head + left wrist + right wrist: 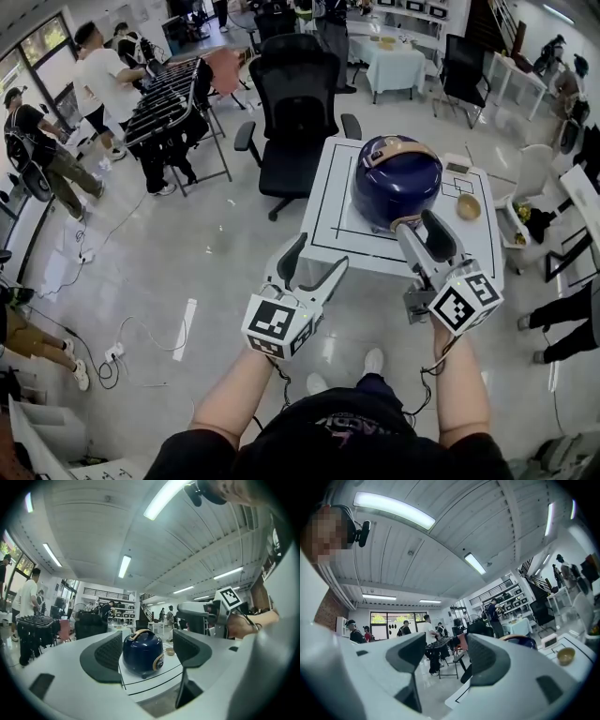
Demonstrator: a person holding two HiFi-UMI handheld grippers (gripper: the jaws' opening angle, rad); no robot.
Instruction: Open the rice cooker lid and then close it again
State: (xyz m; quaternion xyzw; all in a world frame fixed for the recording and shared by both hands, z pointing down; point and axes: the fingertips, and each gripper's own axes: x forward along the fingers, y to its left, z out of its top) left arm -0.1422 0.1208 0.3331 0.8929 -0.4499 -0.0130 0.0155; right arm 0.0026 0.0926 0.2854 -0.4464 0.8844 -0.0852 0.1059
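Nearest the camera, two bare forearms reach forward, each holding a tool. In the head view, the left gripper [319, 255] is at the near left corner of the white table [337, 192], and its jaws are spread. The right gripper [418, 225] is held over the table's near edge, with its tips lying across the near side of the rice cooker [396, 178]. From above, contact between the two cannot be judged. The right gripper view settles part of it. Its jaws stand wide apart with nothing between them, only floor and a black rack [440, 645] well beyond. The cooker's top [520, 641] peeks past the right-hand jaw, outside the gap. The left gripper view looks level across the table. It shows the cooker [143, 652] framed between the open jaws but well apart from them. It also shows a tan panel low on the cooker's front, which the head view does not. The right gripper [199, 613] appears there at the right with its marker cube [228, 597]. The dark blue cooker stands about mid-table, toward the far edge, and its lid is down with a tan handle across it. A small bowl [468, 207] sits by the right edge, apart from the cooker. A black office chair [295, 103] stands beyond the far left corner. Farther off, people [98, 80] stand at the left of the room.
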